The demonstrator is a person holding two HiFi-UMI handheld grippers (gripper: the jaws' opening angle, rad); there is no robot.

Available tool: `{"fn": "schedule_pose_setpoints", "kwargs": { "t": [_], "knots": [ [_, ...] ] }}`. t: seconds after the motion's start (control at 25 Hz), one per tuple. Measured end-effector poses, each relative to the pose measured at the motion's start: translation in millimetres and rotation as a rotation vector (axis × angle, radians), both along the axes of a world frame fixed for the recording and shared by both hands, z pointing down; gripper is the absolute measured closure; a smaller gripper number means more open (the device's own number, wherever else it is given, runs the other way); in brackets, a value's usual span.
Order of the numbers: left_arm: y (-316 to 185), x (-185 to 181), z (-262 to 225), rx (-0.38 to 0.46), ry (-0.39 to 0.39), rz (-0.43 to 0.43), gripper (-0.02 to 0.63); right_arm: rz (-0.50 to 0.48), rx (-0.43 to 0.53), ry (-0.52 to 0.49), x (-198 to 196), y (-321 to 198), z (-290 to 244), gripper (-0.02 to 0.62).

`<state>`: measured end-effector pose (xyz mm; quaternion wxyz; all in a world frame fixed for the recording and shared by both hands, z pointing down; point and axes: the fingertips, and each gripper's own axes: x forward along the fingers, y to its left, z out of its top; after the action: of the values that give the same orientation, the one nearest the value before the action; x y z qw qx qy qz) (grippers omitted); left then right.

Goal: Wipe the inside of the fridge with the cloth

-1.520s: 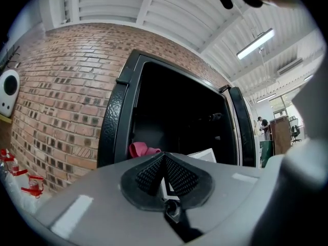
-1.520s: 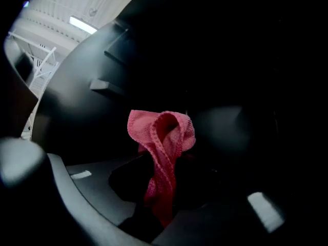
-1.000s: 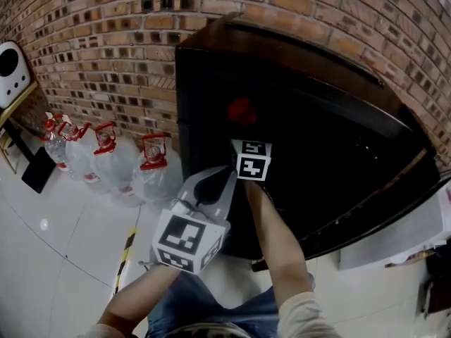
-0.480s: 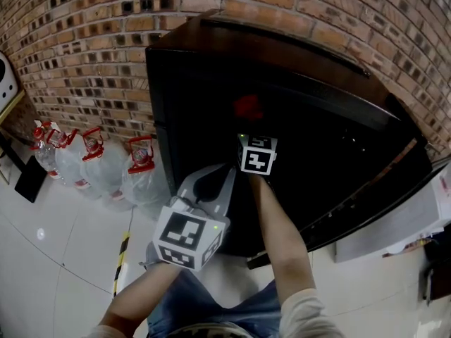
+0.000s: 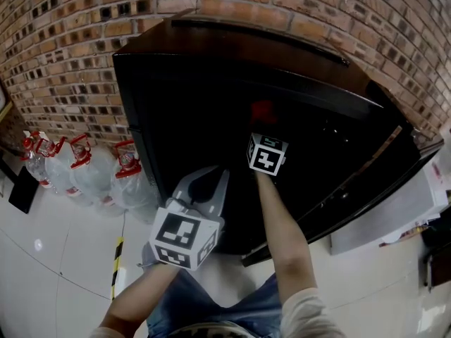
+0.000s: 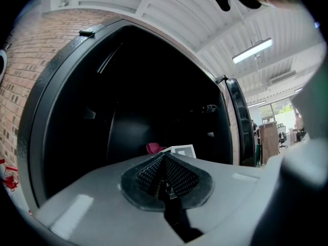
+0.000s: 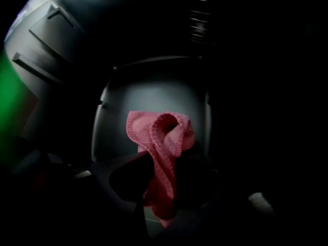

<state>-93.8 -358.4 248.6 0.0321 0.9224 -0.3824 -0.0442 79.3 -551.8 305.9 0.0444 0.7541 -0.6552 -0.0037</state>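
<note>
Cloth (image 7: 160, 137) pink, crumpled, w/ looped top

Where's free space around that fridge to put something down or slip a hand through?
Free: the floor tiles in front of the bottles. Inside the fridge, space shows left of the cloth, though it's dark. Crowded: the bottles' corner, and the opening's middle, with the right gripper inside and the left gripper before it.

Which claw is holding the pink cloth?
The right claw, deep inside the fridge, pinches the cloth. The left claw is shut on nothing.
</note>
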Motion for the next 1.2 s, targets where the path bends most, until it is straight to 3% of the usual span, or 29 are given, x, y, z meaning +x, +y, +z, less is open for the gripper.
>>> {"fn": "schedule_pose_setpoints", "kwargs": {
  "t": [0.28,1.2],
  "knots": [
    [1.7,8.9,0.2,-0.003,0.002,0.011,0.611,0.046,-0.032,-0.020,18.8,13.8,4.0,0.486],
    [22.2,18.5,12.2,-0.015,0.001,-0.014,0.611,0.023,0.017,0.006,-22.2,155.8,-27.2,0.485]
  ]
}}
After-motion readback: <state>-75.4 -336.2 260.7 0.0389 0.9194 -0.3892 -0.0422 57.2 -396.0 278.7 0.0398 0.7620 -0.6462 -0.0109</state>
